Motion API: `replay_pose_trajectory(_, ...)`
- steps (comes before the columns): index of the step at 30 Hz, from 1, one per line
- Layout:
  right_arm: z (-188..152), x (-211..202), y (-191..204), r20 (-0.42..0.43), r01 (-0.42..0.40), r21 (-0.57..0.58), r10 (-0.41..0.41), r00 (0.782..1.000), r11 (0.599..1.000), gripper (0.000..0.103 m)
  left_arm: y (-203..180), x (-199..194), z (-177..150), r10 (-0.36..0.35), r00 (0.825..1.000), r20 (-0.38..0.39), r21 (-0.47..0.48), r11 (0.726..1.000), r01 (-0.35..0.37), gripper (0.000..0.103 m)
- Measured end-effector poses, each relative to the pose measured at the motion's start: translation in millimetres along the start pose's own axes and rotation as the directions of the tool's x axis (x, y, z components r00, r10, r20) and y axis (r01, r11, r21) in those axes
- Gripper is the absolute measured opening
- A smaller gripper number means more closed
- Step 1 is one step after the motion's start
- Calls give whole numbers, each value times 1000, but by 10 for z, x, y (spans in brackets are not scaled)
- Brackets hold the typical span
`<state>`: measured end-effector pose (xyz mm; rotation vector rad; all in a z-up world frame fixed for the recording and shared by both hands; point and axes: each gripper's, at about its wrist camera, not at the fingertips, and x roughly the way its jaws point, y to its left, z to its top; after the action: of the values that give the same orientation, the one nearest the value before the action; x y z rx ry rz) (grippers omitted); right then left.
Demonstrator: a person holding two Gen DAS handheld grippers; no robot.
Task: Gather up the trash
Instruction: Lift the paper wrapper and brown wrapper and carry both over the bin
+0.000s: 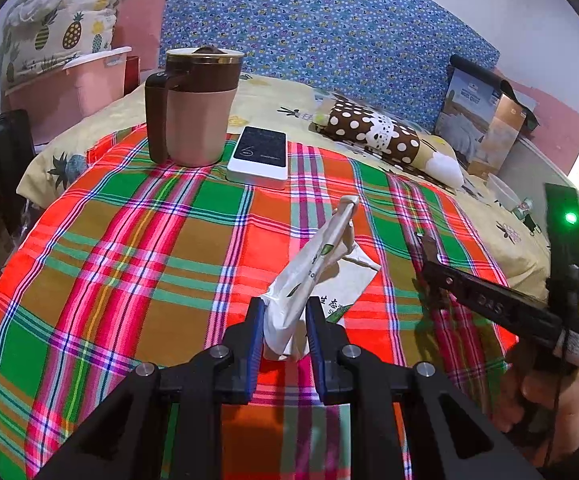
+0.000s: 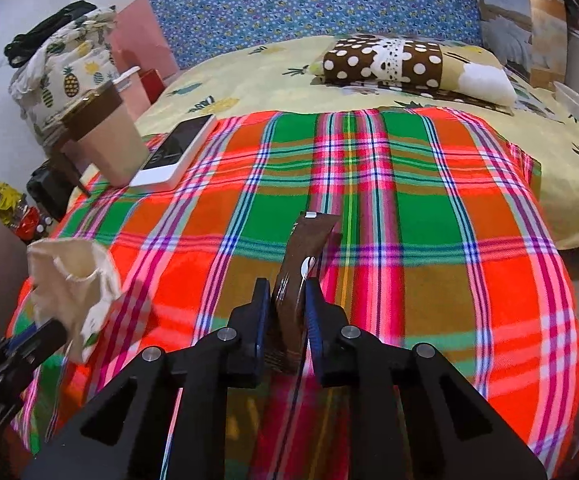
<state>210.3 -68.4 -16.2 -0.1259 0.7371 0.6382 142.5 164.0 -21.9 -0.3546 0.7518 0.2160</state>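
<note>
My left gripper is shut on a crumpled white paper wrapper with green print, held up above the plaid cloth. The wrapper also shows at the left of the right wrist view, with the left gripper's fingers below it. My right gripper is shut on a flat brown wrapper that sticks up between the blue pads. The right gripper shows at the right of the left wrist view, its brown wrapper at the tip.
A brown and pink lidded mug and a white power bank stand at the cloth's far left. A polka-dot pillow lies on the yellow sheet behind. A pink bin and boxed quilt flank the bed.
</note>
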Motion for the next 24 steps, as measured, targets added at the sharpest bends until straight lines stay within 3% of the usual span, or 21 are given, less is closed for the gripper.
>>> replay_pose_trajectory(13, -337, -576, -100, 47, -65, -41, 67, 997, 997, 19, -449, -283, -224, -19, 1000, 2, 80, 997, 18, 21)
replay_pose_trajectory(24, -622, -1014, -222, 97, -59, -46, 63, 993, 997, 19, -826, -573, -532, -61, 998, -11, 137, 989, 62, 21)
